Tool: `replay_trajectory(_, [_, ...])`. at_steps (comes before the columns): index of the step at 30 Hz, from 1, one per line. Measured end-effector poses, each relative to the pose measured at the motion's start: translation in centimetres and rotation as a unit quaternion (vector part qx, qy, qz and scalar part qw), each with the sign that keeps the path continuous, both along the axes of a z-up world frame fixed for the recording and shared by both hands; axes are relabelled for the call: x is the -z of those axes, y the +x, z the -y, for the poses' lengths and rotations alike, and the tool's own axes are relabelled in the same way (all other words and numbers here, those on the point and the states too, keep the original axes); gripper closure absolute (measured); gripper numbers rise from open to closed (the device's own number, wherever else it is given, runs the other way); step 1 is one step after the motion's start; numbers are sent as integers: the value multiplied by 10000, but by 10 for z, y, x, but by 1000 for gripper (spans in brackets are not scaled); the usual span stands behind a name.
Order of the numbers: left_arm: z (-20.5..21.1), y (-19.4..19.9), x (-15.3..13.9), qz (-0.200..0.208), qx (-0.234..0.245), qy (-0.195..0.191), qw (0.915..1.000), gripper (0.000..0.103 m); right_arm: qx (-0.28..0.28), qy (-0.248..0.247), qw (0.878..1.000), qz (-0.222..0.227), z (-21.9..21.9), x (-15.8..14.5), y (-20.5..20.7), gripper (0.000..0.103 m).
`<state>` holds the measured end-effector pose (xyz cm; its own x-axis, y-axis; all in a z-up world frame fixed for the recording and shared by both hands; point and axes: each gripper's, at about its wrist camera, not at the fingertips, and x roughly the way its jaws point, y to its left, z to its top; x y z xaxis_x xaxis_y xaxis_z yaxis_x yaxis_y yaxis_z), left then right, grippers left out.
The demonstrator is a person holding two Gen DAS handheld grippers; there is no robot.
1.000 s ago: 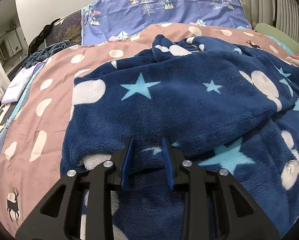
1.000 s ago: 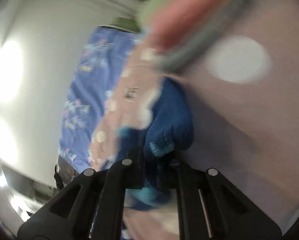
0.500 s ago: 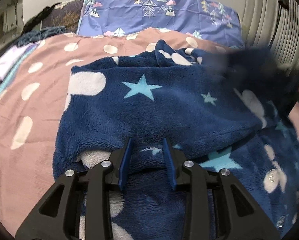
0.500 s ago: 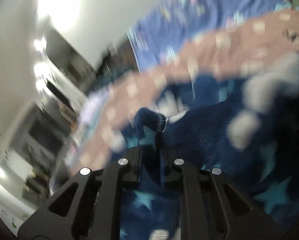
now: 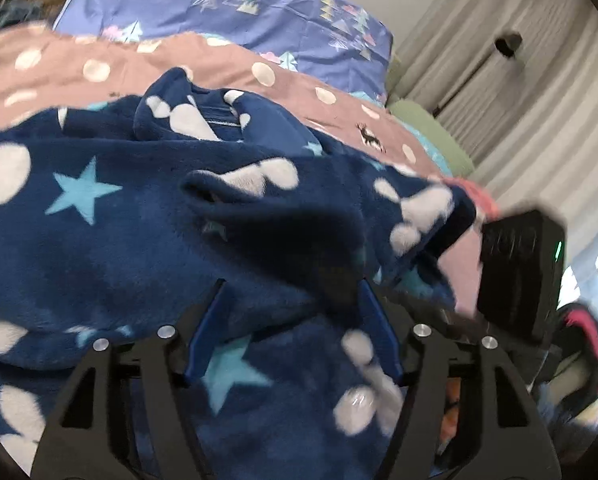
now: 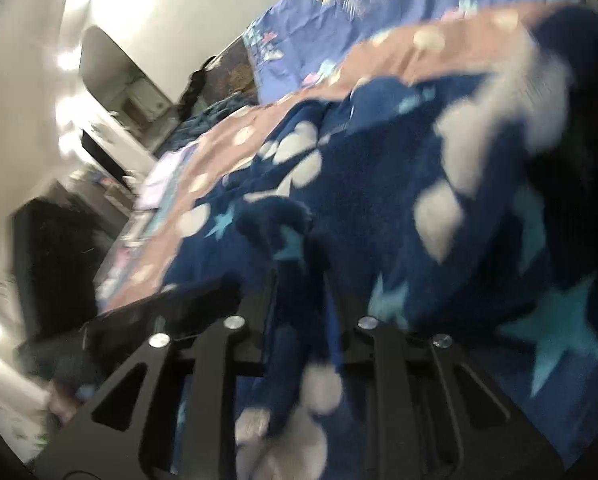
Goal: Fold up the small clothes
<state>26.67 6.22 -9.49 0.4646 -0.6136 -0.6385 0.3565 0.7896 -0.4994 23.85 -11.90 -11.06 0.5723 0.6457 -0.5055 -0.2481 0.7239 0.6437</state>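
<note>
A navy fleece garment with white blobs and light blue stars lies spread on the bed. My left gripper rests low on its near part. Its jaws are opening and stand wide, with a fold of fleece lying loose between the blue fingers. A sleeve is folded across the garment's right side. In the right wrist view, the same garment fills the frame. My right gripper has its jaws starting to open, but the sleeve cuff still fills the narrow gap and pokes out past the tips.
The bed has a pink spotted duvet and a blue tree-print pillow at the far end. At right are a green cushion, pink folded cloth and grey curtains. The right gripper's black body is close by.
The left jaws have spread from a narrow pinch to wide apart, and that view has swung right. The right gripper carried the sleeve across over the garment and has slowed.
</note>
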Motion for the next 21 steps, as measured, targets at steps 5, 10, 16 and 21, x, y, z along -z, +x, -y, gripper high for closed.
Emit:
replay_trajectory(5, [-4, 16, 5, -452, -179, -737, 9961, 30, -97, 19, 10000, 6, 5, -1, -11, 75])
replay_trajectory(10, [12, 32, 6, -704, -333, -792, 9938, 30, -272, -283, 9991, 142, -2, -5, -22, 65])
replay_trajectory(16, [29, 48, 5, -800, -589, 65, 9950, 91, -197, -443, 9985, 242, 6, -10, -29, 62])
replay_trajectory(21, [18, 37, -47, 88, -640, 274, 9975, 94, 909, -342, 9948, 296, 63, -11, -35, 60])
